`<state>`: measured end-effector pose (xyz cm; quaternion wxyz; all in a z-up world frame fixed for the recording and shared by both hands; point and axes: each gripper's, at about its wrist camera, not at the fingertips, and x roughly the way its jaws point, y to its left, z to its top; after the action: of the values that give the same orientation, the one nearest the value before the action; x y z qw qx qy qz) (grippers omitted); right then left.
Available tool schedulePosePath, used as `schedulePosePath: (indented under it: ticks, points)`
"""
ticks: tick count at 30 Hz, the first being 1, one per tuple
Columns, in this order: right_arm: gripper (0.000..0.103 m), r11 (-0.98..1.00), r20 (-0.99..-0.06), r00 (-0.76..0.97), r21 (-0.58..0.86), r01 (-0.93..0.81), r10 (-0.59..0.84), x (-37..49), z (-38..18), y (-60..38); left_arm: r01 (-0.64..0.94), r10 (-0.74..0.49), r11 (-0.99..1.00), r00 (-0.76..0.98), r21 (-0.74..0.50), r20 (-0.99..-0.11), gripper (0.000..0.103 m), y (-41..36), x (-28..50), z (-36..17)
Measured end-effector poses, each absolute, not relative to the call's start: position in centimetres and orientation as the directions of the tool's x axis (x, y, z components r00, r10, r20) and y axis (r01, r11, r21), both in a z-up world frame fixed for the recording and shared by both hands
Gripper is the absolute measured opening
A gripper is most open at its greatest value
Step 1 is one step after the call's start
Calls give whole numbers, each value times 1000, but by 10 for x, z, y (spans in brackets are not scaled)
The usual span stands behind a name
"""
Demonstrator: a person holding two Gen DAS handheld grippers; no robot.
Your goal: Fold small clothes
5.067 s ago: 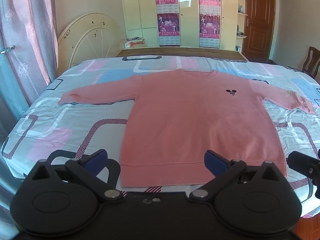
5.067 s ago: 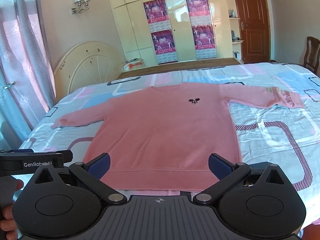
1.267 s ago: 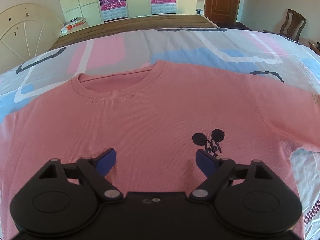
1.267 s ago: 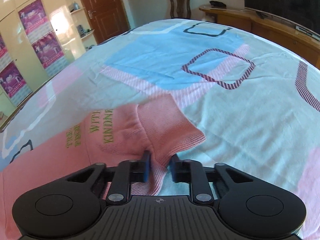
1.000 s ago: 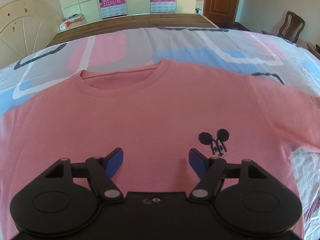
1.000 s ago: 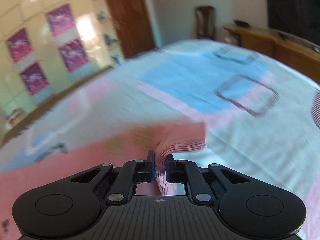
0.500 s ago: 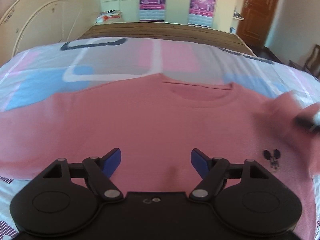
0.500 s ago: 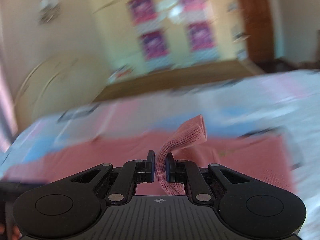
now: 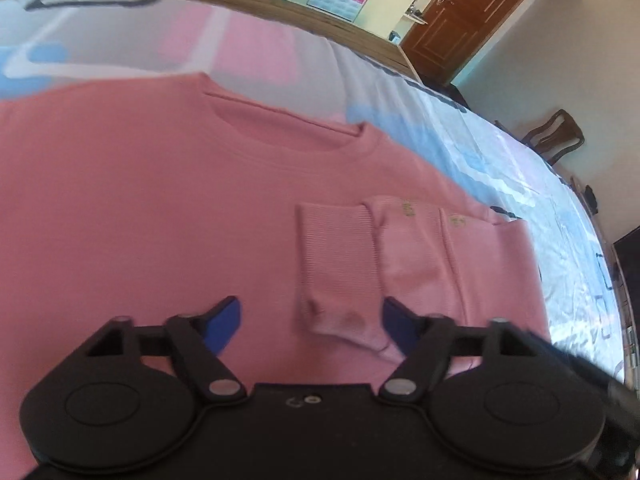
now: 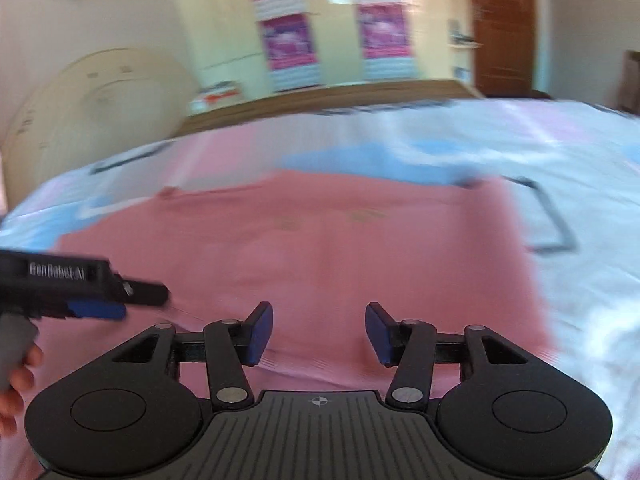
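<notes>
A pink sweater [image 9: 160,208] lies flat on the bed, neck away from me. Its right sleeve [image 9: 400,256] is folded across the chest, with the ribbed cuff [image 9: 340,264] lying between my left gripper's blue pads. My left gripper [image 9: 312,320] is open and empty just above the sweater. My right gripper [image 10: 318,334] is open and empty over the folded part of the sweater [image 10: 320,248]; that view is blurred. The left gripper's body [image 10: 72,284] shows at the left of the right wrist view.
The patterned bedsheet [image 9: 500,168] surrounds the sweater. A wooden bed edge [image 10: 320,100], a cupboard with posters [image 10: 288,40] and a brown door [image 9: 460,20] stand beyond. A chair [image 9: 556,136] is at the right.
My right gripper has let go of the sleeve cuff, which now lies on the sweater's chest, and has opened. My left gripper has swung to the right over the cuff.
</notes>
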<state>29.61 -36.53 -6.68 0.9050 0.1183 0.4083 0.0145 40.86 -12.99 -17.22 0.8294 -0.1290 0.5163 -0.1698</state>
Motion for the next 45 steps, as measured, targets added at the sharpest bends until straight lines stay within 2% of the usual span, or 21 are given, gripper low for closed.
schedulePosePath:
  ticks: [4,5,6,8,12,17,20,24,26,28,35,37,39,42,45]
  points:
    - [52,967,-763,646,187,174,32,268,-74,-402,143,-405,913,432,-383,-806,55,-146,412,-182]
    - [52,965,-769,640,171,197,6,265,-77,-407,152,-405,913,436,-378,-804,45,-149,412,-182]
    - [52,963,-774,633,157,220,-19,261,-78,-413,164,-414,909,439,-383,-797,27,-153,413,-182]
    - [52,955,-783,619,140,261,-55,254,-85,-423,175,-436,900,419,-400,-797,9,-160,416,-184]
    - [52,946,-794,604,144,290,-64,240,-88,-439,189,-442,896,442,-401,-780,8,-169,412,-183]
    - [52,956,-785,614,111,273,-84,243,-89,-428,163,-492,856,547,-490,-677,8,-139,413,-135]
    - [52,959,-782,617,99,265,-90,255,-92,-422,151,-471,860,604,-488,-643,8,-116,411,-113]
    - [50,961,-762,642,101,257,-91,265,-91,-414,111,-378,907,640,-406,-670,8,-84,407,-115]
    - [15,962,-761,644,115,249,-76,271,-91,-412,45,-334,917,629,-396,-702,8,-70,408,-133]
    - [11,959,-761,643,114,259,-83,274,-92,-413,12,-280,936,633,-353,-721,7,-60,408,-145]
    - [10,950,-780,619,118,289,-92,264,-98,-425,-13,-216,961,594,-277,-775,8,-58,406,-179]
    - [10,951,-786,613,122,285,-83,261,-96,-426,-3,-190,971,595,-239,-781,13,-57,405,-177]
    - [10,952,-792,608,145,269,-51,254,-91,-429,-32,-139,979,618,-201,-774,24,-47,395,-164]
    - [12,946,-765,644,192,260,-22,240,-74,-434,-66,-106,976,685,-207,-721,33,-39,383,-139]
    - [22,947,-742,670,202,250,-18,258,-67,-440,14,-152,980,695,-198,-703,37,-54,388,-127]
